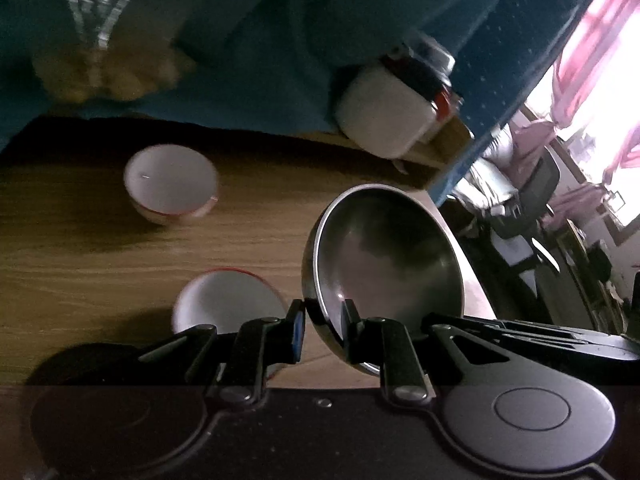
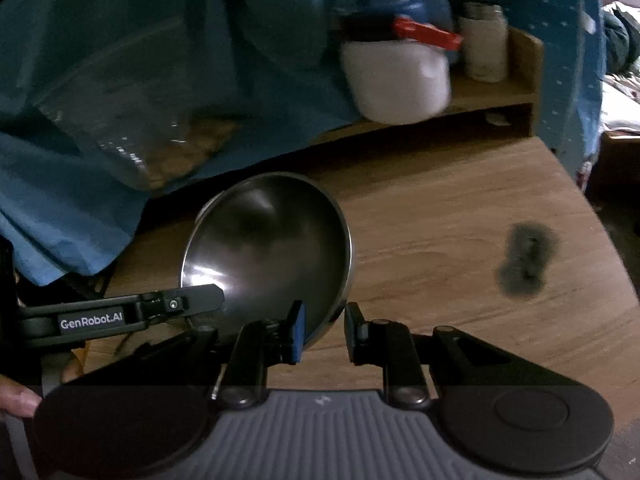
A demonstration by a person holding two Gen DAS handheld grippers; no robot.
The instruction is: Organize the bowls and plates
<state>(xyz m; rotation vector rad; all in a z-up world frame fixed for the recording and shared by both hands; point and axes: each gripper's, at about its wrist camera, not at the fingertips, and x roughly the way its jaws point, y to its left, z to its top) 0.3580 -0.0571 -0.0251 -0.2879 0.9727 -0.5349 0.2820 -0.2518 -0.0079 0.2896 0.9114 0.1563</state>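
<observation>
**Two grippers, one steel bowl**

Two grippers are sharing a single load: the steel bowl (image 1: 384, 256) is hanging tilted above the wooden desk (image 1: 80, 264), its opening turned toward both cameras. The left gripper (image 1: 323, 328) is straddling the bowl's near rim, one finger inside and one outside, fingers closed on the wall. From the right wrist view, the right gripper (image 2: 323, 330) is doing the same on the opposite rim of the same bowl (image 2: 268, 252), the blue-padded finger inside and the other finger outside; it looks pinched there, though a sliver of gap is showing on the outer side, so that hold looks the weaker one.

Down on the desk, two red-rimmed white bowls are waiting: one (image 1: 172, 184) farther off near the blue cloth (image 1: 260, 40), the other (image 1: 228, 304) just beside the left fingers and partly hidden by them. A white jar (image 1: 384, 116) is sitting on the low shelf behind.

My read is that the steel bowl is being carried to a stacking spot. Doing it well means keeping both hands moving together, since thin polished steel gripped by its rim can slip or twist. Level the bowl before lowering it, and steer clear of the near white bowl. A dark smudge (image 2: 524, 260) is marking the desk on the right side.
</observation>
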